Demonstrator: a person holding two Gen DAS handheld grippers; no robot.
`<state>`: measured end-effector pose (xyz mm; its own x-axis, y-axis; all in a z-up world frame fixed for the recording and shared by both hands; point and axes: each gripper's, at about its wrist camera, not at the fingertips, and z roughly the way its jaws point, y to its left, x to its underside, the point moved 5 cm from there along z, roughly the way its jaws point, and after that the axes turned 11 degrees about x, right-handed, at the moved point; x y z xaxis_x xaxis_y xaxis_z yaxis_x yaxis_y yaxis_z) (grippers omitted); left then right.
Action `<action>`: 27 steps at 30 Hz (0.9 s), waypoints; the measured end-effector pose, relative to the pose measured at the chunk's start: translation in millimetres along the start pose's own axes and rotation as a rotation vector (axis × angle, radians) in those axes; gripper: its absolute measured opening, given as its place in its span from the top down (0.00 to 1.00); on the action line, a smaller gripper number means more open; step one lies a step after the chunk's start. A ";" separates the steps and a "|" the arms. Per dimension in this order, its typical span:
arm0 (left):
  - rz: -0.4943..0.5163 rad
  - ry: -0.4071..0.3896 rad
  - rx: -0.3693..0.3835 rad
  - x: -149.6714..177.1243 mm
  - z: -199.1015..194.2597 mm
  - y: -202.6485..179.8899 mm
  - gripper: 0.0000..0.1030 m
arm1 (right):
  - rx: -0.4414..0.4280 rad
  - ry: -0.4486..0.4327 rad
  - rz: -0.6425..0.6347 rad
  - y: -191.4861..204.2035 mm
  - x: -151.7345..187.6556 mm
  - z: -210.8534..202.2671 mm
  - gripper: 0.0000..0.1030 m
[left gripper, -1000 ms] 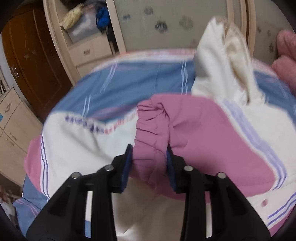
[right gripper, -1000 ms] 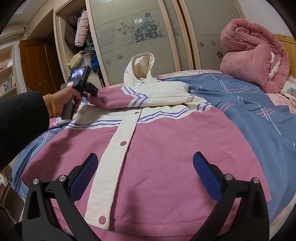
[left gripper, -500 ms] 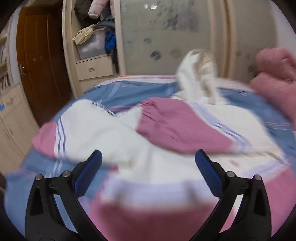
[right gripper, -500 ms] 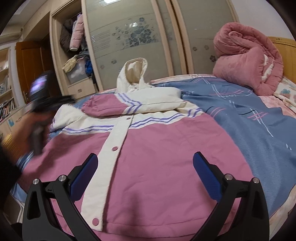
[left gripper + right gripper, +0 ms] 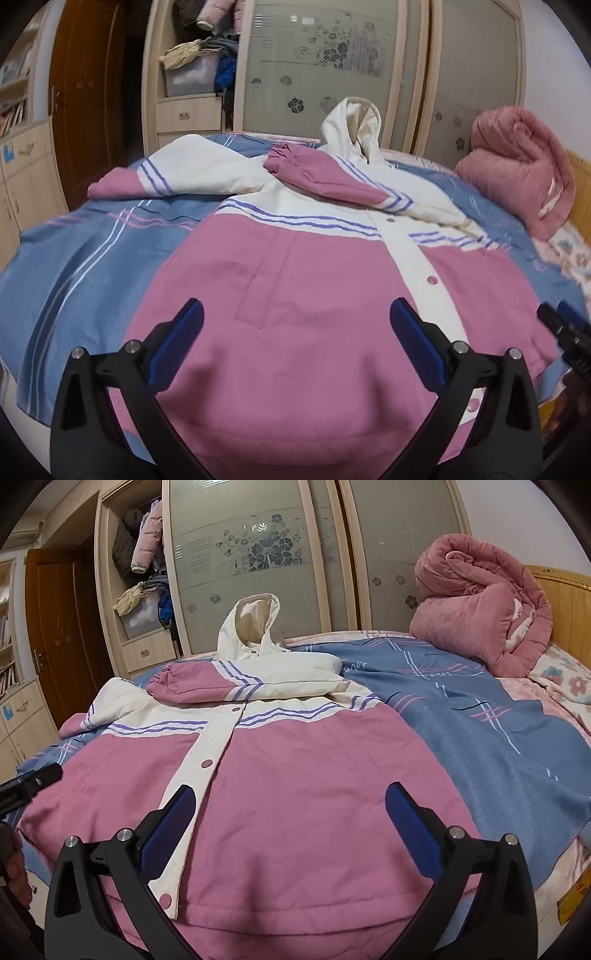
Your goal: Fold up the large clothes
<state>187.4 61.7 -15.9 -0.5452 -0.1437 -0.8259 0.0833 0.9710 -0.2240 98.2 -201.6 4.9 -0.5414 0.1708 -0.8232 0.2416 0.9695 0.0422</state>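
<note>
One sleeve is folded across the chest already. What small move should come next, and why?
Probably take the left gripper, open and empty, to the other sleeve, which lies spread out on the bed, and fold it over the jacket.

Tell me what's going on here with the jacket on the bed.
A person with a gripper in each hand is folding a pink and cream hooded jacket spread front-up on the bed. One sleeve lies folded across the chest; the other sleeve is spread out to the side. The left gripper and right gripper are both open near the hem, holding nothing.
</note>
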 end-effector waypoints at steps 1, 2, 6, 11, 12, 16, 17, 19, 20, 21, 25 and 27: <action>-0.007 -0.004 0.009 0.8 -4.2 3.2 0.02 | 0.002 -0.004 -0.003 -0.2 0.6 -2.9 0.01; -0.007 -0.007 0.020 2.2 -8.7 3.5 0.02 | 0.007 -0.009 -0.009 0.1 1.0 -5.1 0.01; 0.057 -0.001 0.036 8.8 -18.7 -6.9 0.02 | 0.026 -0.013 -0.015 -2.8 3.8 -10.1 0.01; 0.113 -0.028 0.037 13.0 -32.8 -20.1 0.02 | 0.030 -0.018 -0.014 -1.2 4.2 -12.0 0.01; 0.120 -0.031 0.036 13.9 -34.8 -20.9 0.02 | 0.029 -0.019 -0.016 -0.4 4.2 -11.9 0.01; 0.136 -0.041 0.034 17.4 -40.7 -23.3 0.02 | 0.032 -0.026 -0.026 4.0 5.0 -13.4 0.01; 0.145 -0.043 0.033 17.9 -41.5 -24.3 0.02 | 0.034 -0.028 -0.029 4.4 5.1 -13.9 0.01; 0.158 -0.043 0.034 18.9 -42.0 -26.1 0.02 | 0.032 -0.028 -0.027 4.4 5.2 -14.3 0.01; 0.159 -0.042 0.037 19.1 -42.0 -26.5 0.02 | 0.030 -0.027 -0.026 4.8 5.5 -15.1 0.01; 0.158 -0.042 0.039 19.2 -41.8 -26.7 0.02 | 0.030 -0.028 -0.026 4.6 5.6 -15.8 0.01; 0.157 -0.039 0.039 19.2 -40.3 -26.8 0.02 | 0.028 -0.028 -0.025 4.4 5.6 -16.9 0.01; 0.159 -0.035 0.041 19.4 -39.0 -27.2 0.02 | 0.029 -0.029 -0.027 5.0 6.2 -17.7 0.01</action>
<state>142.0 39.9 -5.6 -0.4928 0.0039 -0.8701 0.2003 0.9736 -0.1091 81.7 -192.7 10.0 -0.5250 0.1388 -0.8397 0.2503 0.9682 0.0036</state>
